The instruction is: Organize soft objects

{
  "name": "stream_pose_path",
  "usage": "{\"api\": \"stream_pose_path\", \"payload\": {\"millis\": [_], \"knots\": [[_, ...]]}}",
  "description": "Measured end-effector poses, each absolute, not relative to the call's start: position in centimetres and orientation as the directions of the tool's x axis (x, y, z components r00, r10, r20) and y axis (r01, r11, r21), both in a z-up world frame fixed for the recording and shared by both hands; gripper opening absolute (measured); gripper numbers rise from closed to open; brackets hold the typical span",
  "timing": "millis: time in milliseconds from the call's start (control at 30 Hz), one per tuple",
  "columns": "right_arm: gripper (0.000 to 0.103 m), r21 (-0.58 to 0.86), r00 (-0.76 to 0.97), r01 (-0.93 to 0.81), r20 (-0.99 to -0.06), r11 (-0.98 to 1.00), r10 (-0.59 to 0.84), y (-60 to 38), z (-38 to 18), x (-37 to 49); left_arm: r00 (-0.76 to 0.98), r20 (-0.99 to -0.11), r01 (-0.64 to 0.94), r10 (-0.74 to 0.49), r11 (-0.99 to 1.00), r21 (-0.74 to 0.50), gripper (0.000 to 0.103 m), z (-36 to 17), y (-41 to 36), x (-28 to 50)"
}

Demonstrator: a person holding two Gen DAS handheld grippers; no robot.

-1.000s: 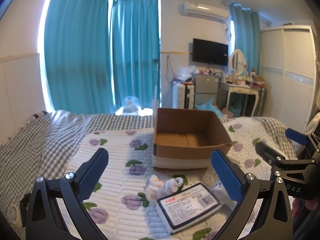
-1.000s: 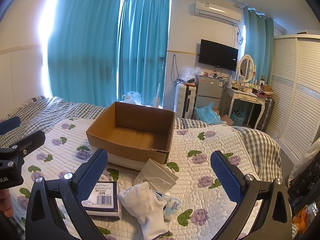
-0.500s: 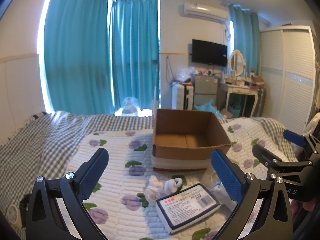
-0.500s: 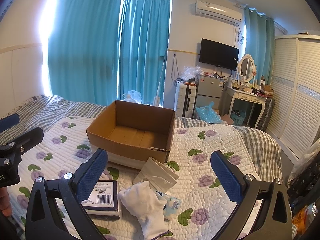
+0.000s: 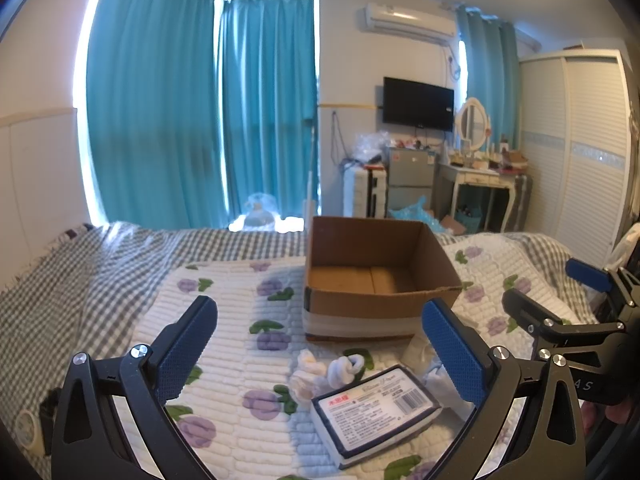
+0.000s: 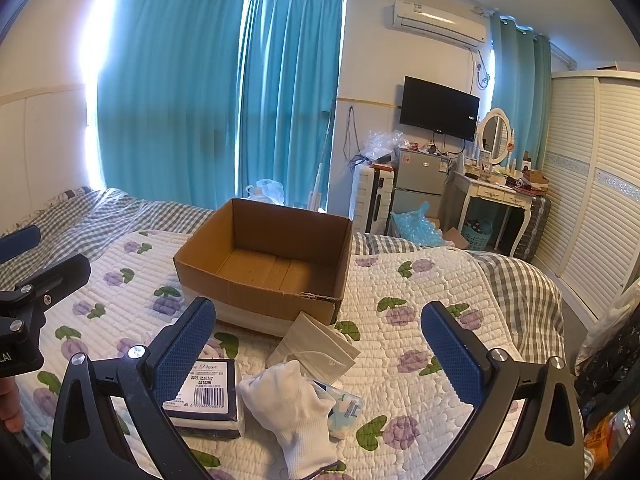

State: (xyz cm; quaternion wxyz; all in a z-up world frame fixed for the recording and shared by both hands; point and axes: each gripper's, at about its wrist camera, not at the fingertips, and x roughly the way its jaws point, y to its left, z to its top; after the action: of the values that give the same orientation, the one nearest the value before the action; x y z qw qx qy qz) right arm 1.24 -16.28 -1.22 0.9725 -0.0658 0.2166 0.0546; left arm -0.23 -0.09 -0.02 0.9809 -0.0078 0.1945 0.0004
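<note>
above quilt (image 6: 420, 280): both grippers' fingers (image 5: 452, 356) (image 6: 450, 354) wide apart, empty; glove (image 6: 292, 404) just before box (image 6: 276, 256) rim.

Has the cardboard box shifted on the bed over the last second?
No. The cardboard box sits at the same purple flower prints on the quilt.

Teal curtains (image 6: 224, 92), a wall television (image 6: 439, 108) and a white wardrobe (image 6: 596, 184).

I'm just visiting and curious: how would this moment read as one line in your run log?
left tool: open, holding nothing | right tool: open, holding nothing | cardboard box: empty | white glove, tissue pack: on bed, untouched
</note>
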Motion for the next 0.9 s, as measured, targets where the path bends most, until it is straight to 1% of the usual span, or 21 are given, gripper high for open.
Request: {"api": "stream_pose_path", "payload": {"millis": [900], "knots": [[0.103, -0.108, 0.896, -0.144, -0.436, 0.984, 0.084, -16.21, -1.25, 1.12, 0.924, -0.382, -0.003, -0.001, 1.000, -0.012, 0.103, -0.01, -0.20, -0.23]]}}
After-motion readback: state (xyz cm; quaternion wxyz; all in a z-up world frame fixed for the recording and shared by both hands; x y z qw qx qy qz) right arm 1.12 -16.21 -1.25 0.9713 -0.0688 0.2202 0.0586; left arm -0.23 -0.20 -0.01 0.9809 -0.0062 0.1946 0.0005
